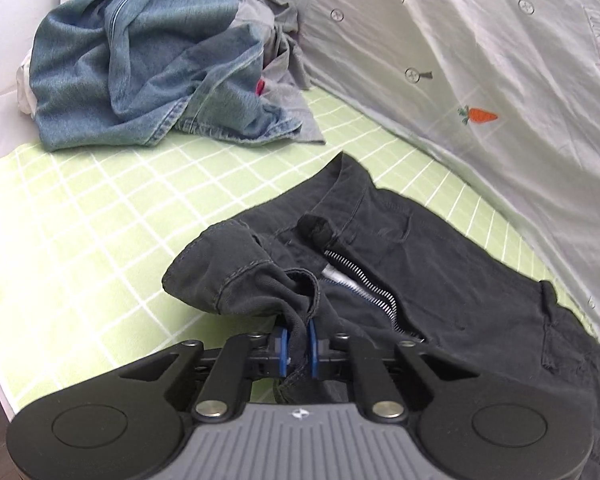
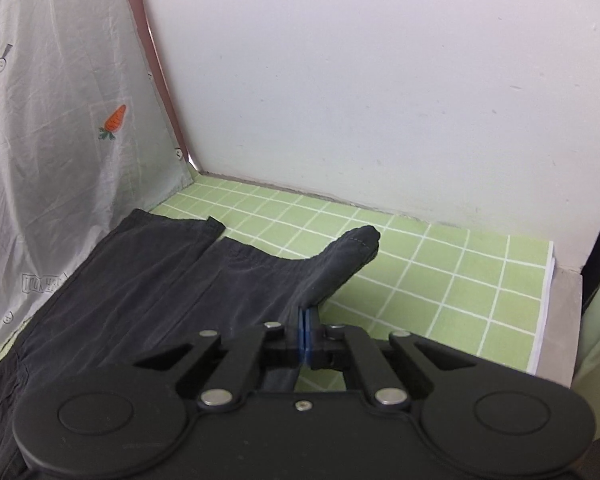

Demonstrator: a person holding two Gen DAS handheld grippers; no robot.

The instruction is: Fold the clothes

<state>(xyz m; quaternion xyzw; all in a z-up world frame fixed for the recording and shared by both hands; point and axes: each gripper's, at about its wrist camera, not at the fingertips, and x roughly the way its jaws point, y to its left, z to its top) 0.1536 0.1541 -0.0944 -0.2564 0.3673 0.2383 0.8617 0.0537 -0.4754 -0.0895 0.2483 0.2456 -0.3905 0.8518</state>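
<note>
Dark grey trousers [image 1: 452, 280] lie on the green checked mat [image 1: 80, 232], waistband toward me, zipper open. My left gripper [image 1: 298, 340] is shut on the near waistband corner, cloth bunched between the blue pads. In the right wrist view the trouser legs [image 2: 140, 276] stretch along the mat [image 2: 440, 280] toward the hanging sheet. My right gripper [image 2: 305, 332] is shut on the near leg's hem edge, whose corner [image 2: 356, 240] is lifted off the mat.
A pile of denim and grey clothes [image 1: 148, 60] sits at the far left of the mat. A white sheet with carrot print [image 1: 480, 60] hangs along the far side, also in the right wrist view [image 2: 60, 120]. A white wall [image 2: 380, 80] bounds the mat's end.
</note>
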